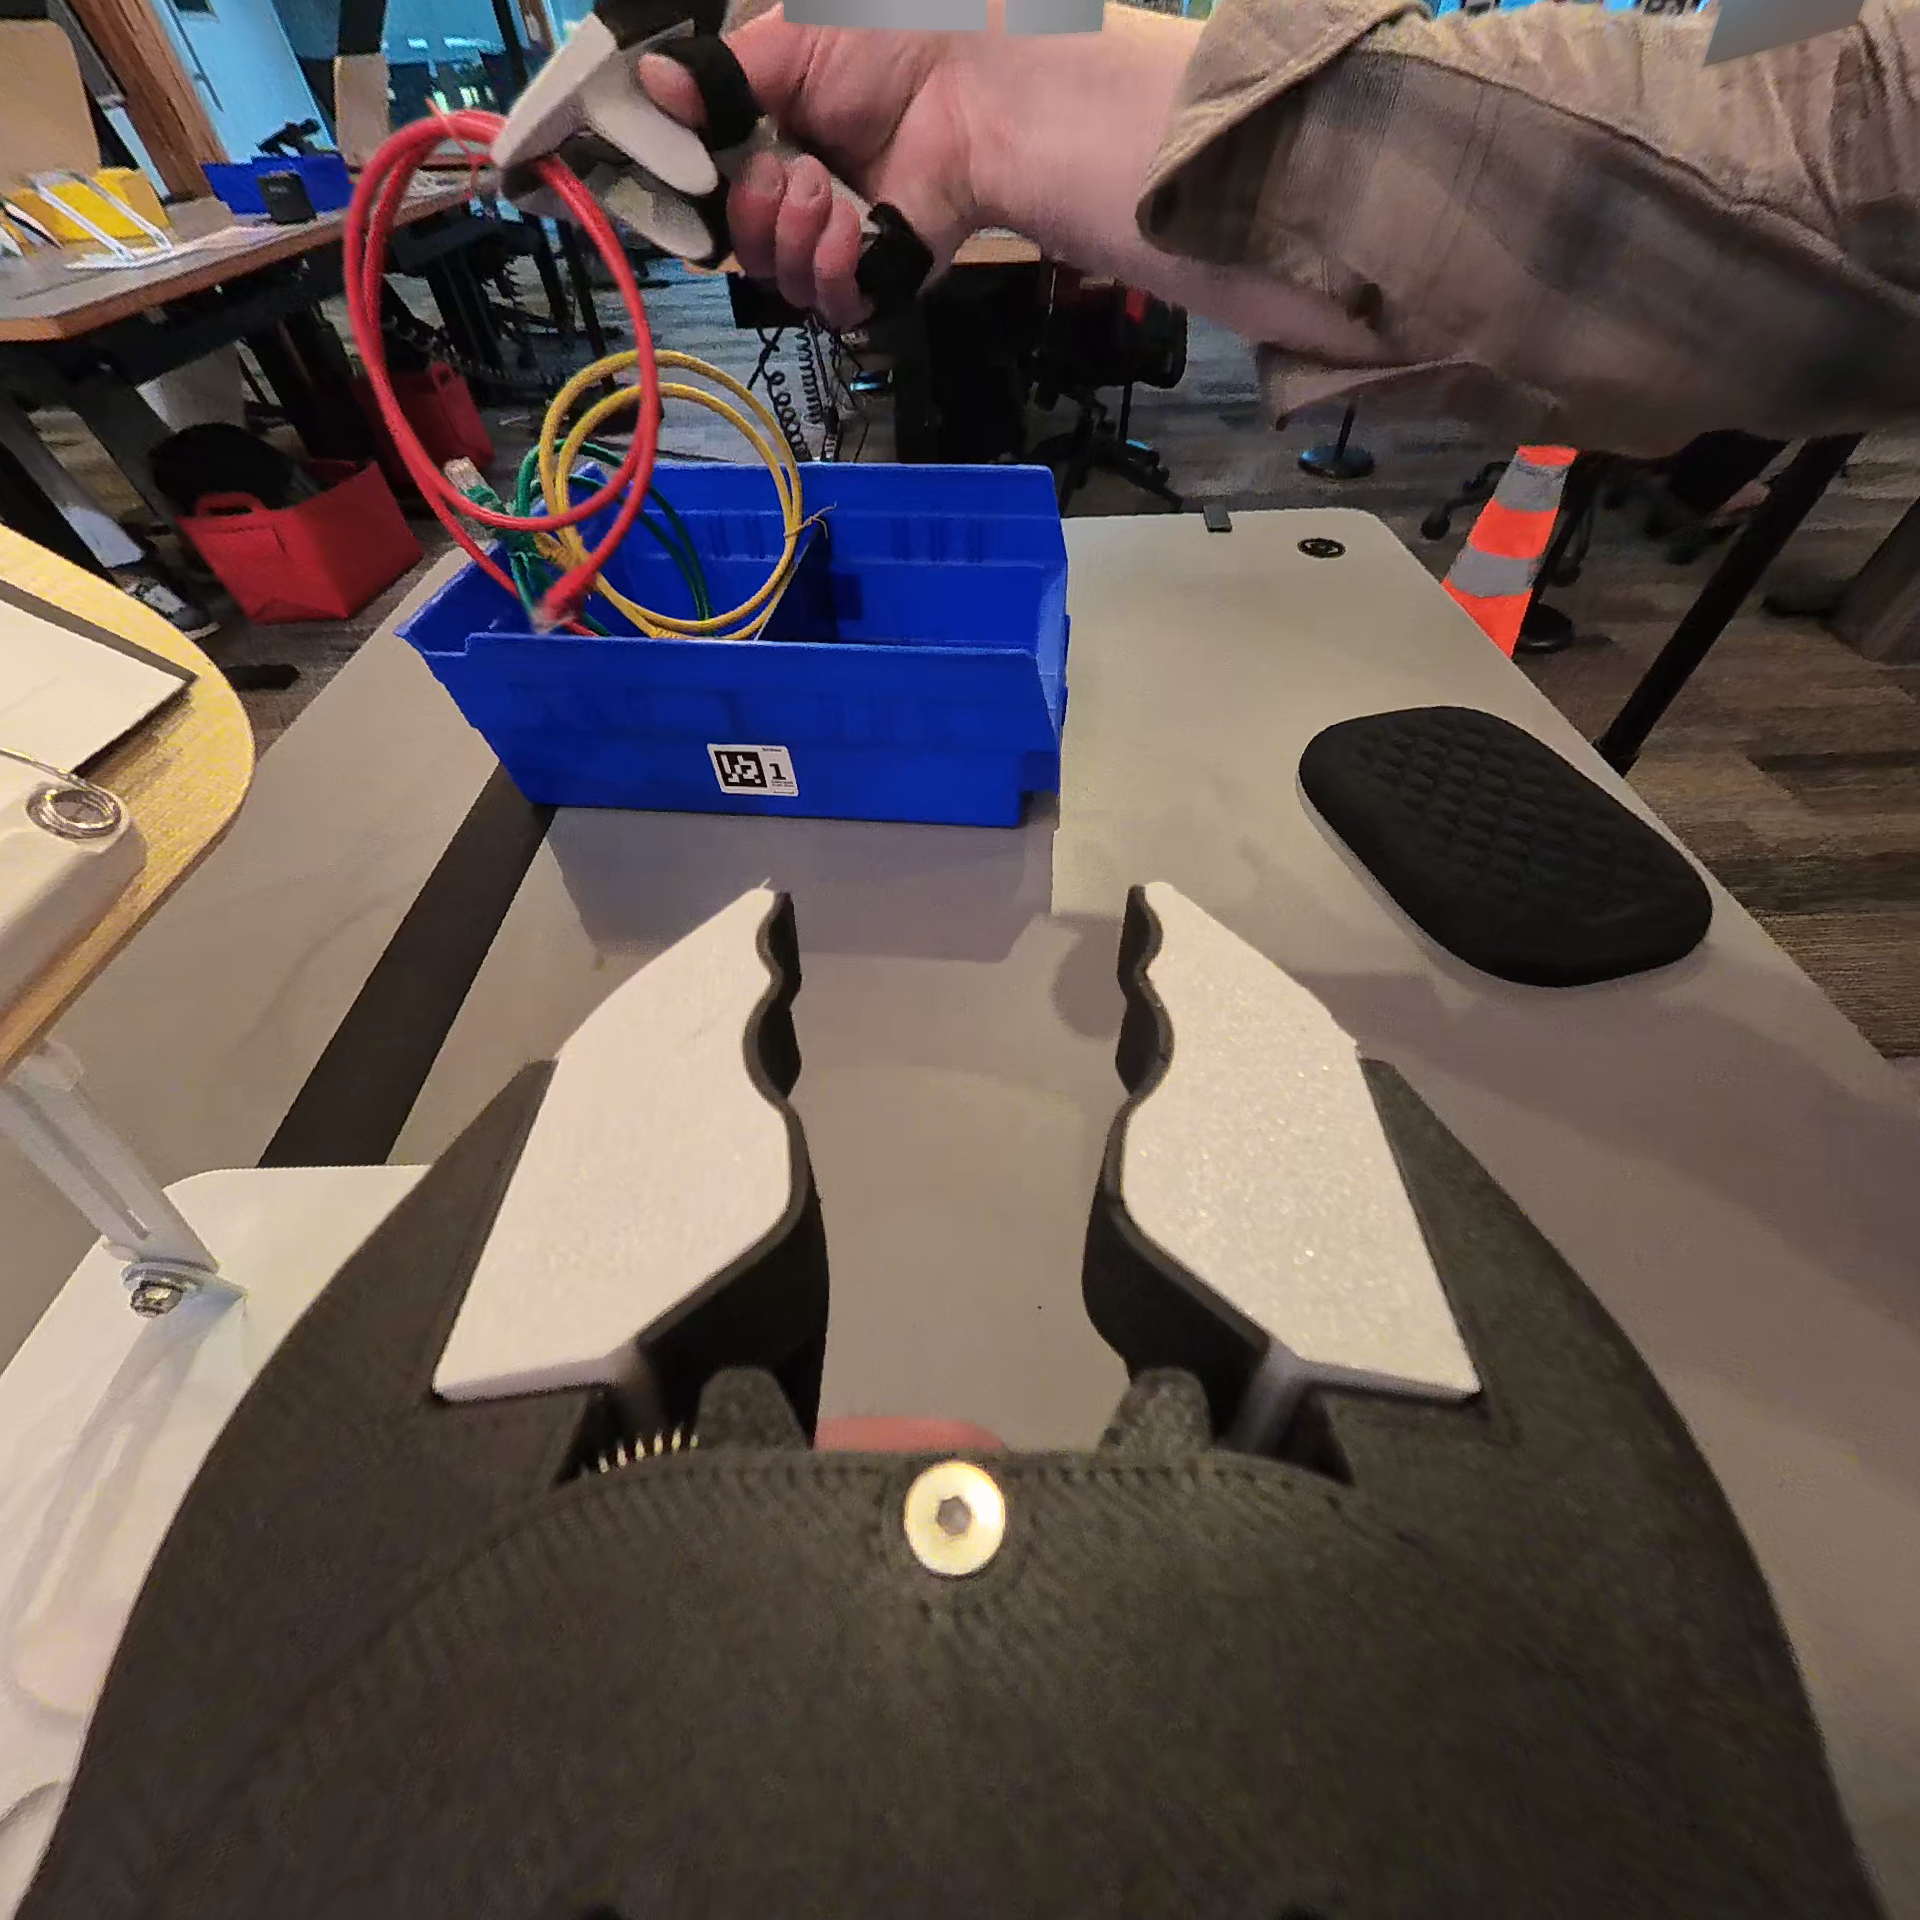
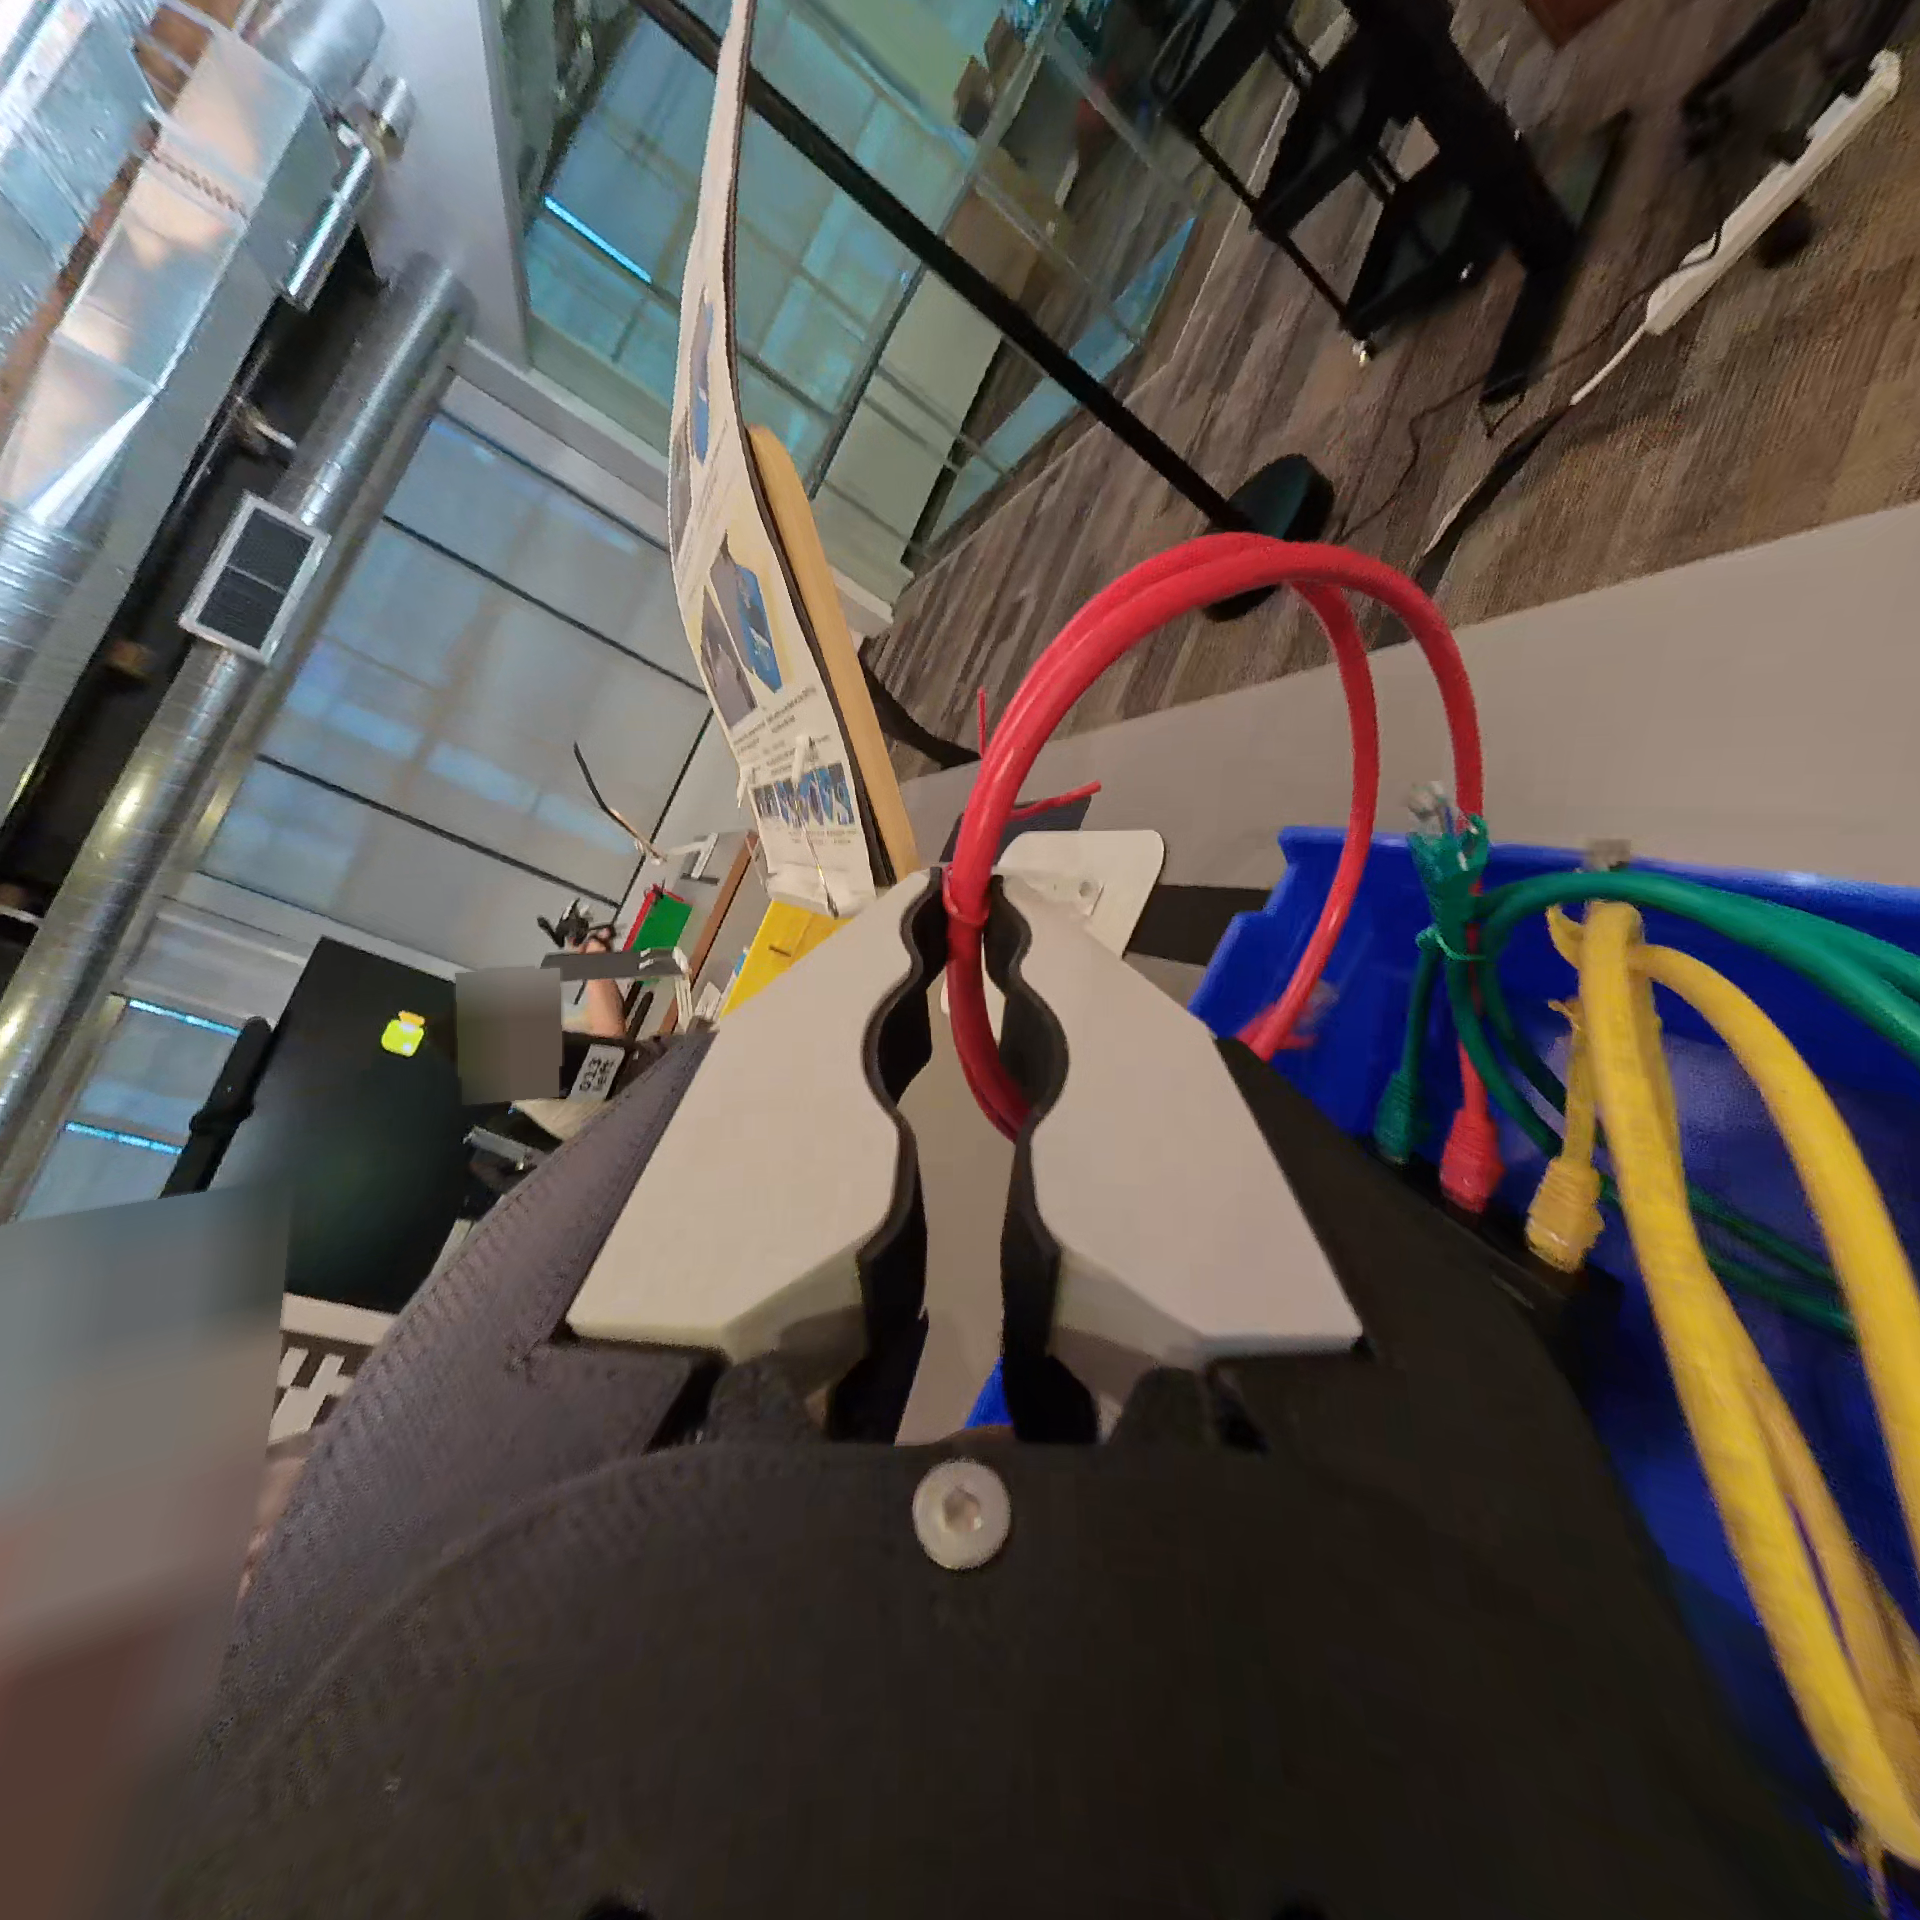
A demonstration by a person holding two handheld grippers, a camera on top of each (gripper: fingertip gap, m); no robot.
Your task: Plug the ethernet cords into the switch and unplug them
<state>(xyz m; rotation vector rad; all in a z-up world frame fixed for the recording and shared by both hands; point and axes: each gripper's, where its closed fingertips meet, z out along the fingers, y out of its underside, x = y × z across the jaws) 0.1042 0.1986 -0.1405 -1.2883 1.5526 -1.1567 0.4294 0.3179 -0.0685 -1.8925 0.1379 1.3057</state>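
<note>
My right gripper [image 2: 966, 894] is shut on the tied part of a coiled red ethernet cord [image 2: 1351, 665], held above a blue bin [image 2: 1262, 935]. It also shows in the left wrist view [image 1: 504, 156], in a person's hand, with the red cord [image 1: 358, 270] hanging into the bin [image 1: 748, 707]. Red [image 2: 1470, 1153], green [image 2: 1397, 1122] and yellow [image 2: 1558, 1210] plugs sit side by side against a black switch [image 2: 1501, 1242] that is mostly hidden. Yellow [image 1: 769, 416] and green [image 1: 535, 468] coils stand in the bin. My left gripper [image 1: 956, 935] is open and empty over the grey table [image 1: 1195, 644].
A black textured pad [image 1: 1496, 842] lies on the table to the right. The person's sleeve [image 1: 1558, 208] reaches across above. A wooden table edge [image 1: 197, 748] and a white bracket [image 1: 94, 1174] are at the left. An orange cone [image 1: 1517, 540] stands on the floor. The left gripper's tips are roughly 35 cm from the right gripper's.
</note>
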